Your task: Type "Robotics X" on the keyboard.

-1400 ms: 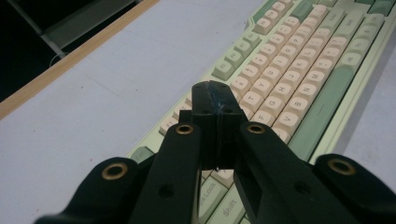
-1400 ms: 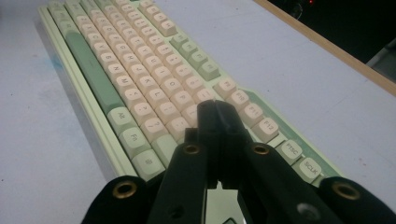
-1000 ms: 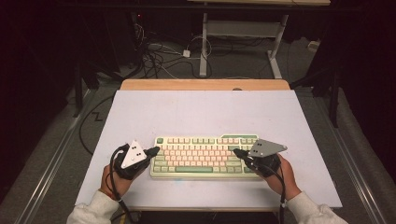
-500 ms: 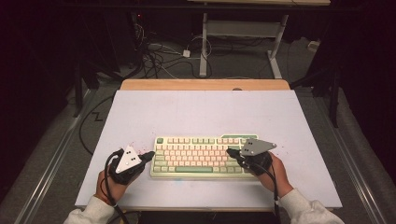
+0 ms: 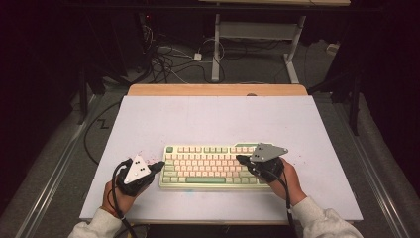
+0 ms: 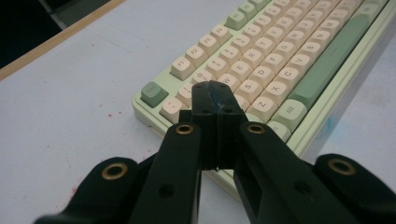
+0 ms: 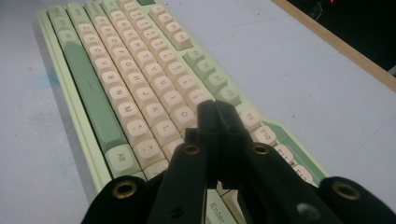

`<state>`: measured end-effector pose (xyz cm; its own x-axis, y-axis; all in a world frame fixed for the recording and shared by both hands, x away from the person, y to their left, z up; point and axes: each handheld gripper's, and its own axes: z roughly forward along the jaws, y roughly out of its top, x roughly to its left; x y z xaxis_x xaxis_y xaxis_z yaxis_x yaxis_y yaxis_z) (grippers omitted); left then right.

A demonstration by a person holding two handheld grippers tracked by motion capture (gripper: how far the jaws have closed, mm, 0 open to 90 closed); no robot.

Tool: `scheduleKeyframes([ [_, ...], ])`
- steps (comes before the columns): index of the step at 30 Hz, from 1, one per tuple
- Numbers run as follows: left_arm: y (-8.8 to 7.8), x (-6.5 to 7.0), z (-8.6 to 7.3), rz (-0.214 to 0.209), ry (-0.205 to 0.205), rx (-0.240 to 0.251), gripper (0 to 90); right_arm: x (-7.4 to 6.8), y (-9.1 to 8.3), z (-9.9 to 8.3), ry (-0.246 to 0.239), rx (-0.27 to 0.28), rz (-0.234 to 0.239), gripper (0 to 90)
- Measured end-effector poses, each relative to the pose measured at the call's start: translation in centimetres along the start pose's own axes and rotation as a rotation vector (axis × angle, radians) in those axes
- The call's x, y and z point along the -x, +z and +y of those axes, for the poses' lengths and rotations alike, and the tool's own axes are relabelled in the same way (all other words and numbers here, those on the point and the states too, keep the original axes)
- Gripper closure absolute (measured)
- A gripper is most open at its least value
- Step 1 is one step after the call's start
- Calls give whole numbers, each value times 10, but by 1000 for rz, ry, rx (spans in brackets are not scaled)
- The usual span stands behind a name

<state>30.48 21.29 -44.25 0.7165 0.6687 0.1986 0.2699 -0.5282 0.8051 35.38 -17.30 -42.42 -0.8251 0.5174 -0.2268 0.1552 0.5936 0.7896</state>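
Observation:
A pale green keyboard (image 5: 210,166) with cream and green keys lies near the front middle of the white table (image 5: 213,121). My left gripper (image 5: 159,165) sits at its left end, jaws shut with nothing between them; in the left gripper view its tips (image 6: 215,94) hover over the keys at the keyboard's (image 6: 280,60) left edge. My right gripper (image 5: 240,159) reaches over the keyboard's right part, also shut and empty; in the right gripper view its tips (image 7: 215,108) hang above the keys on the right of the keyboard (image 7: 121,84).
The table's wooden far edge (image 5: 218,89) runs along the back. Beyond it, cables (image 5: 168,57) lie on the dark floor by a desk frame (image 5: 257,39). Small red specks (image 5: 141,152) mark the table left of the keyboard.
The left gripper drew back to the left, then moved right again to the keyboard's left end. The right gripper shifted slightly left over the keys. Both jaws stayed shut.

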Motion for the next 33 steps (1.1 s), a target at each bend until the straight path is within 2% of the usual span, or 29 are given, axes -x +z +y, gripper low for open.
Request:
scheduleKeyframes([
  [6, -1, -1, -1, 12, -4, 1, 879, -2, 6, 6, -1, -1, 12, 898],
  [16, -2, 0, -1, 2, 4, 4, 879, -3, 14, 14, -8, -9, 25, 898],
  [33, 2, 3, -1, -12, 15, -9, 878, -4, 28, 14, -18, -48, 53, 898],
])
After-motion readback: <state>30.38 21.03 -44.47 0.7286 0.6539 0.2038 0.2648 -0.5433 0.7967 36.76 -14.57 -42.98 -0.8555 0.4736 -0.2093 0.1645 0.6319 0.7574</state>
